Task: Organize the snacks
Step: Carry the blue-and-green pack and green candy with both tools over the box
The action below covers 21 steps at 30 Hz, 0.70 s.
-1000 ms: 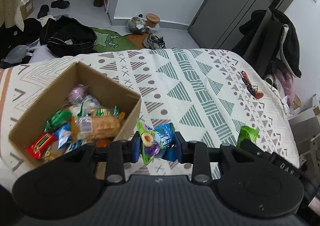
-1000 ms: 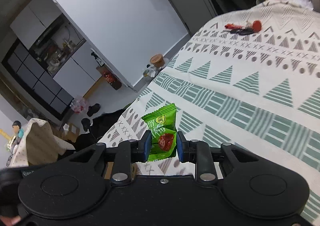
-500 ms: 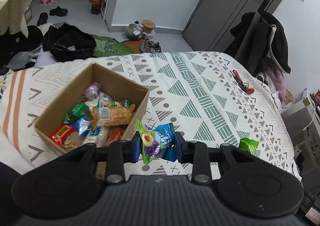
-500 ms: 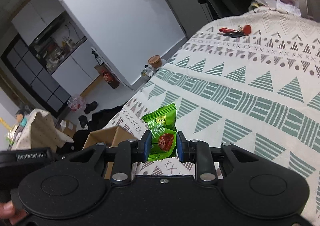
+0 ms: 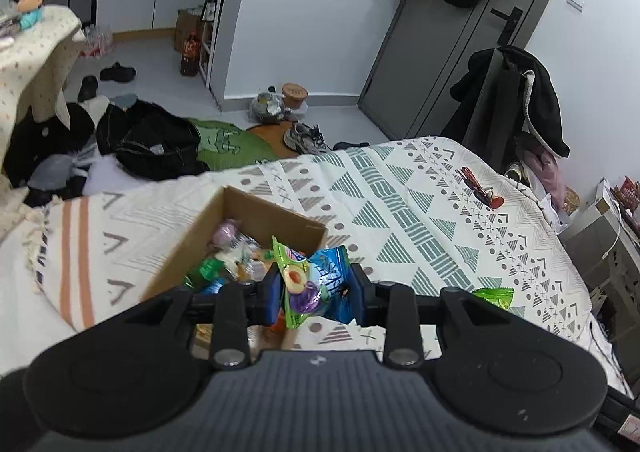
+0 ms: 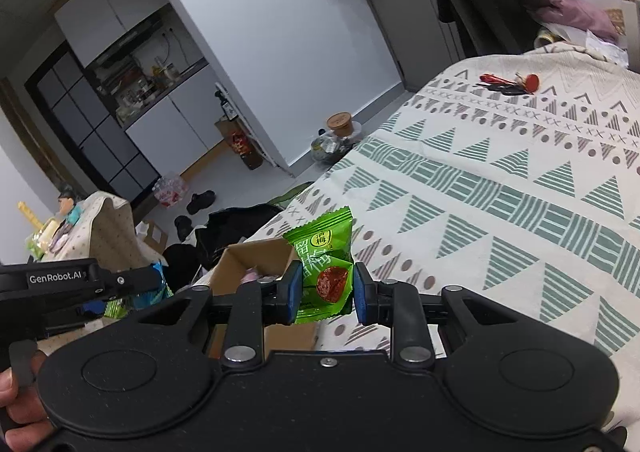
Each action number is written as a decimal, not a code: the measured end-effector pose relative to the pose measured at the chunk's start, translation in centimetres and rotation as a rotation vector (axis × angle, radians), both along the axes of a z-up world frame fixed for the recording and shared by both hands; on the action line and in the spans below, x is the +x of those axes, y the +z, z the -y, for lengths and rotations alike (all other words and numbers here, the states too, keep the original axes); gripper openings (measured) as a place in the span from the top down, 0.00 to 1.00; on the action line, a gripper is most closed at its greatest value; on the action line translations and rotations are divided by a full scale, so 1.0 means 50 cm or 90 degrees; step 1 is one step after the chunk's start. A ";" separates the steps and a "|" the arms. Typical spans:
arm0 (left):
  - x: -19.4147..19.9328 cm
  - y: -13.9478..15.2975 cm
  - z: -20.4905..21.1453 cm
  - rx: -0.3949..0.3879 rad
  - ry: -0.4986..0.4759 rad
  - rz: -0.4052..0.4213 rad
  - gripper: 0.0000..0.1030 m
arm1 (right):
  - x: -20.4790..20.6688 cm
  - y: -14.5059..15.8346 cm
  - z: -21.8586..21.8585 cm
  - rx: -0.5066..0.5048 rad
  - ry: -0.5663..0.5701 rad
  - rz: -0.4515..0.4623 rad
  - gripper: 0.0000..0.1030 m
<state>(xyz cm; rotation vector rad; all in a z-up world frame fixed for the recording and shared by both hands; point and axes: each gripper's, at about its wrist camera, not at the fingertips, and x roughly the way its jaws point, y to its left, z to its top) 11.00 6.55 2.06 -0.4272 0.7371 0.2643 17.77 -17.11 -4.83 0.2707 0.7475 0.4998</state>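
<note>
Now, left wrist view: the left gripper (image 5: pixel 316 294) has its blue pads closed down on two snack packets at once, a green fruit packet (image 5: pixel 295 284) with peach and plum print and a blue packet (image 5: pixel 334 280) pressed against it on the right side. Both packets stick up between the fingers, crumpled. Just ahead and a bit left of the fingertips sits the open cardboard box (image 5: pixel 256 218), part filled with mixed wrapped snacks (image 5: pixel 230 252); the held packets overlap the box's near right corner in this view, whether over it or beside it cannot be told. The box rests on a patterned bedspread (image 5: pixel 420 212). Off to the right of the gripper, low, a corner of a green plum packet (image 5: pixel 494 296) shows. Far ahead right, a red key bunch (image 5: pixel 480 188) lies on the bedspread.

Right wrist view: the right gripper (image 6: pixel 327 294) pinches the green plum packet (image 6: pixel 326 272), jaws narrowed onto it, packet upright with a red fruit picture facing the camera. Ahead left of the fingers is the cardboard box (image 6: pixel 256 256), near but apart from the packet. Further left, the left gripper (image 6: pixel 120 284) shows from the side, blue and green wrappers in it. A hand (image 6: pixel 16 404) grips at the bottom left edge. Key bunch (image 6: pixel 508 84) far ahead right.
</note>
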 end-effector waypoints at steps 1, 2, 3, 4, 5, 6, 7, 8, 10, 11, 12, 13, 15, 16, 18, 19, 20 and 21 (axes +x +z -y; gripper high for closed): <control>-0.004 0.003 -0.005 0.002 -0.002 0.003 0.68 | -0.003 0.003 -0.008 -0.002 0.004 0.001 0.75; -0.007 0.006 -0.010 0.004 -0.004 0.006 0.68 | -0.006 0.006 -0.018 -0.005 0.007 0.003 0.75; -0.010 0.009 -0.015 0.007 -0.006 0.009 0.68 | -0.009 0.009 -0.028 -0.008 0.011 0.004 0.75; -0.013 0.012 -0.020 0.010 -0.008 0.011 0.68 | -0.012 0.012 -0.037 -0.010 0.015 0.006 0.75; -0.015 0.014 -0.027 0.013 -0.009 0.013 0.68 | -0.015 0.014 -0.048 -0.011 0.019 0.007 0.75; -0.019 0.016 -0.034 0.015 -0.010 0.015 0.68 | -0.018 0.017 -0.059 -0.013 0.022 0.008 0.75; -0.021 0.017 -0.039 0.018 -0.011 0.017 0.68 | -0.019 0.018 -0.068 -0.015 0.026 0.009 0.75; -0.023 0.018 -0.045 0.020 -0.013 0.019 0.68 | -0.020 0.019 -0.078 -0.016 0.028 0.009 0.75; -0.028 0.019 -0.057 0.027 -0.018 0.023 0.68 | -0.023 0.020 -0.094 -0.014 0.036 0.011 0.75; -0.031 0.018 -0.065 0.030 -0.020 0.024 0.68 | -0.023 0.021 -0.104 -0.013 0.040 0.011 0.75; -0.032 0.017 -0.073 0.031 -0.022 0.024 0.68 | -0.024 0.021 -0.113 -0.014 0.042 0.011 0.75; -0.033 0.016 -0.081 0.031 -0.024 0.024 0.68 | -0.024 0.022 -0.123 -0.016 0.044 0.010 0.75; -0.034 0.011 -0.098 0.031 -0.024 0.021 0.68 | -0.026 0.021 -0.142 -0.018 0.049 0.009 0.75; -0.033 0.008 -0.106 0.032 -0.025 0.019 0.68 | -0.026 0.020 -0.151 -0.019 0.052 0.006 0.75; -0.031 0.000 -0.121 0.031 -0.028 0.013 0.68 | -0.023 0.015 -0.168 -0.024 0.055 0.001 0.75; -0.029 -0.005 -0.129 0.031 -0.030 0.010 0.68 | -0.022 0.013 -0.175 -0.026 0.057 -0.001 0.75; -0.027 -0.010 -0.136 0.030 -0.034 0.007 0.68 | -0.020 0.011 -0.183 -0.028 0.058 -0.003 0.75; -0.024 -0.016 -0.144 0.029 -0.036 0.003 0.68 | -0.019 0.008 -0.191 -0.031 0.060 -0.006 0.75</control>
